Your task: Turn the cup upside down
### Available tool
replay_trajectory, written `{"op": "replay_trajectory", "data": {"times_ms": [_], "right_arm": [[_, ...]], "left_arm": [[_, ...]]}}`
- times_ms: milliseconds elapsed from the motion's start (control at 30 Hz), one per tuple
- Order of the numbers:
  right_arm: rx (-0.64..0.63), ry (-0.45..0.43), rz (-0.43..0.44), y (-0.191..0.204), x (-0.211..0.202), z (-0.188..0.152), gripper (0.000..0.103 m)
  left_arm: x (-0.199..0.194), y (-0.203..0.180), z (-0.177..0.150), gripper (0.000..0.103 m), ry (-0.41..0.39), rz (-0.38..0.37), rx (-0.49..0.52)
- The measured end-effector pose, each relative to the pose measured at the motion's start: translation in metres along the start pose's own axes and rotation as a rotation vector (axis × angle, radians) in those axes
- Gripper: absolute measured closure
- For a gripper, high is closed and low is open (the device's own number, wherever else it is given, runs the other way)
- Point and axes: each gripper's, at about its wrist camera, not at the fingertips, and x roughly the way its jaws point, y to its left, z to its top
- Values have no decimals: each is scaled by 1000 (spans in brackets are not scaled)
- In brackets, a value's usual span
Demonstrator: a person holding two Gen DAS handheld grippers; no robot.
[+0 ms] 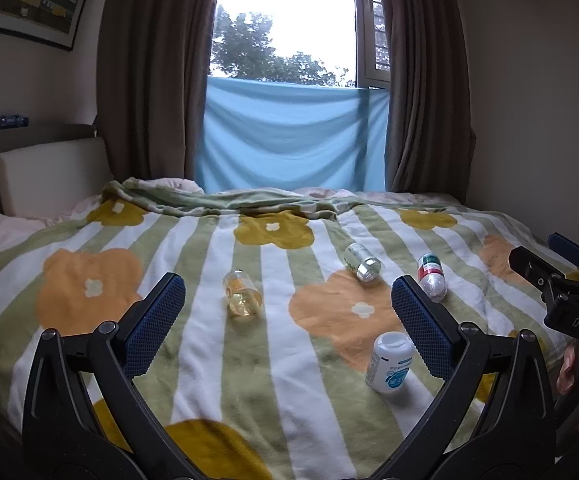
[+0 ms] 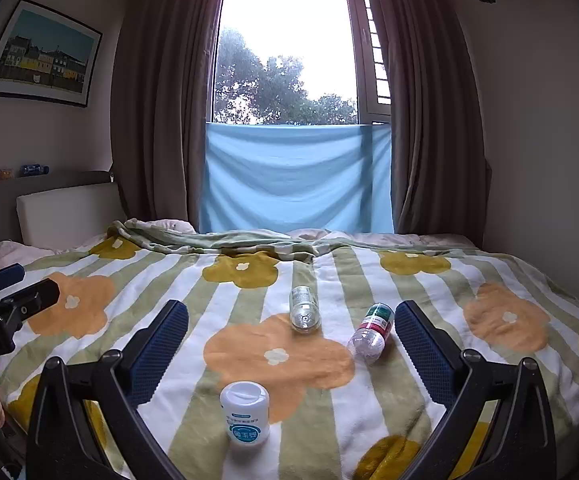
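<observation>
Both jaws stand wide apart and hold nothing: the left gripper (image 1: pixel 288 304) and the right gripper (image 2: pixel 291 334) hover over the striped flower-print blanket (image 1: pixel 193 248).

Only the left wrist view shows the clear yellowish glass cup (image 1: pixel 242 293); it lies on its side on a white stripe, long axis pointing away from the camera, but which end is the mouth I cannot tell. The right wrist view does not show it.

Both views show the white plastic jar (image 2: pixel 244 413) standing upright, the silver-capped clear bottle (image 2: pixel 304 309) and the red-green labelled bottle (image 2: pixel 371 332) lying down. Bare blanket surrounds the cup, with open room to its left.
</observation>
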Motion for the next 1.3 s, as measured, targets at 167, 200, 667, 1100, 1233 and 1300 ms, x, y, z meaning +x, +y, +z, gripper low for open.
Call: {"op": "replay_trajectory", "data": {"times_ms": [167,200,667,1100,1233,1300], "right_arm": [[0,2,3,2,0,-1,0],[3,5,3,2,1,-2,0],[10,12,9,6,2,-6,0],[5,8,16,11,1,-7,0],[5,10,15,10,2,-6,0],[5,10,15,11,2,-6,0]], "left_arm": [[0,1,0,0,0,1,3],[0,1,0,0,0,2,1],[0,3,0,0,-2,-2,5],[-2,1,2,0,-10,11,16],[-6,1,2,0,-26,4,18],[-5,2,2,0,-27,15,12]]}}
